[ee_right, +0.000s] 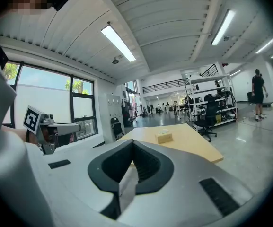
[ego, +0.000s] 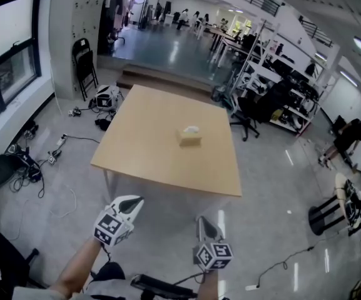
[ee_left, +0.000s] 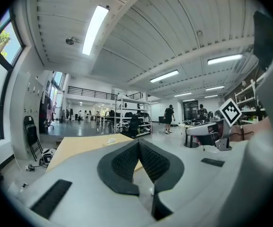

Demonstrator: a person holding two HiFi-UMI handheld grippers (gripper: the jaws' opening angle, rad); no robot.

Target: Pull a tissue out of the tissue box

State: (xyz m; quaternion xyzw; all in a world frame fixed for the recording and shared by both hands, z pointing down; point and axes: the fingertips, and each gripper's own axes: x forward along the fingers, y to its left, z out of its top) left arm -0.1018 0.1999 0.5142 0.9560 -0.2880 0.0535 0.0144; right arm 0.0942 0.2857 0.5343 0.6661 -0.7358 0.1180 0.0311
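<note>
The pale wooden tabletop point(ego: 149, 142) fills the middle of the head view, with open floor between it and the person, so by my reading the task has not begun: the approach, the grasp and the pull are all left. A folding chair point(ego: 85, 64) stands at upper left, an office chair point(ego: 246, 114) beside the far right corner, and loose cables point(ego: 49, 155) lie on the floor at left; none blocks the way. At the bottom of the frame the left gripper point(ego: 135, 202) and the right gripper point(ego: 205, 220) hang well short of the tabletop, each with its fingers clenched together on nothing. The tissue box point(ego: 189, 138) sits alone near the tabletop's centre, a white tissue point(ego: 191, 129) poking up from it.
</note>
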